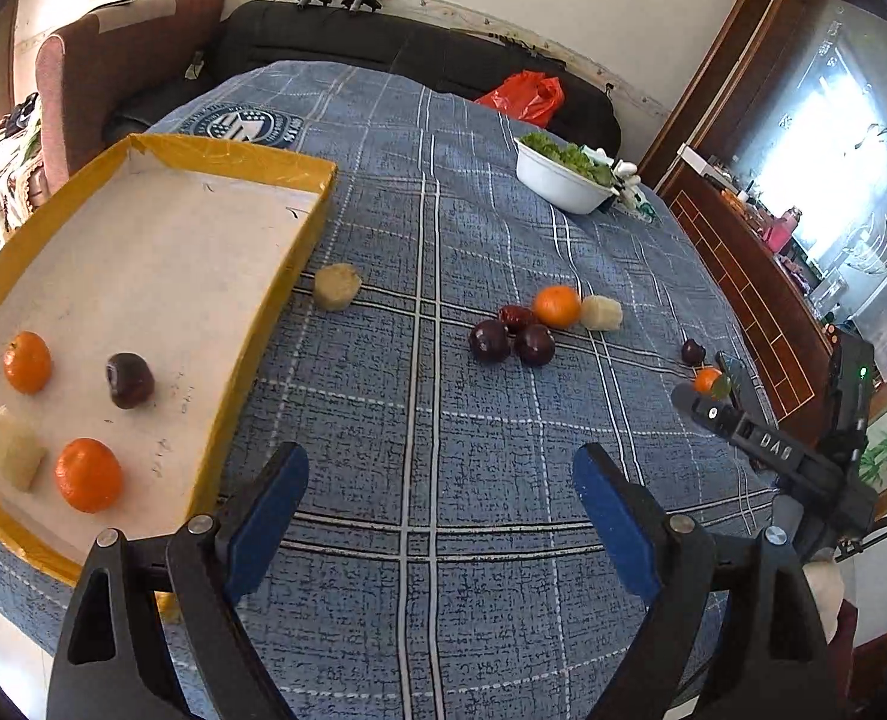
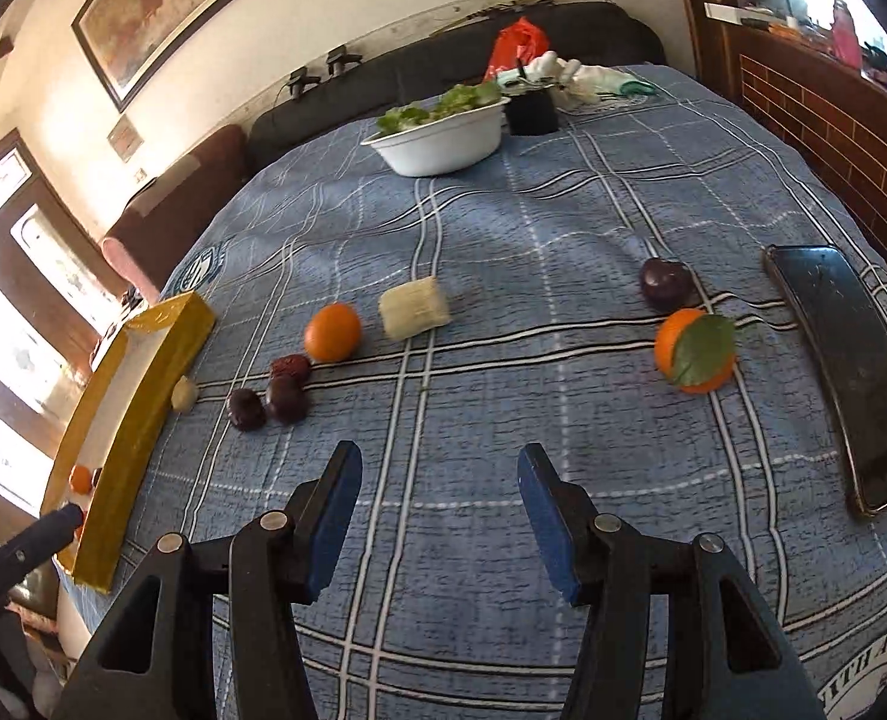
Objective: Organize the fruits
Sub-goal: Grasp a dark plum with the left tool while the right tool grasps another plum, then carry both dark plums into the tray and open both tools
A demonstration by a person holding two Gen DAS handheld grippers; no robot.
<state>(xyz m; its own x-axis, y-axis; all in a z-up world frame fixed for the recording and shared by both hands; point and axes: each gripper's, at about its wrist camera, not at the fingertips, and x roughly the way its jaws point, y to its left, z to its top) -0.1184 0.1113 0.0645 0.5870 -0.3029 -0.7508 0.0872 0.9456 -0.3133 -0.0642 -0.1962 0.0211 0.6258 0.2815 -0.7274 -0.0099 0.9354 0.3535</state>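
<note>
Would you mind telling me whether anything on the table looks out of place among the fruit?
Yes: a dark phone lies flat on the tablecloth at the right edge, just beyond the leafy orange and a plum. It isn't fruit. A white bowl of greens sits at the far end. Nothing looks spilled or damaged.

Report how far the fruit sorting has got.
Done: the yellow tray holds two oranges, one dark plum and a pale cut chunk.

In hand: nothing. The left hand-held gripper and right hand-held gripper are both open and empty above the cloth.

Left: a cluster of dark fruits beside an orange, two pale chunks, plus a leafy orange and a plum near the phone.
</note>
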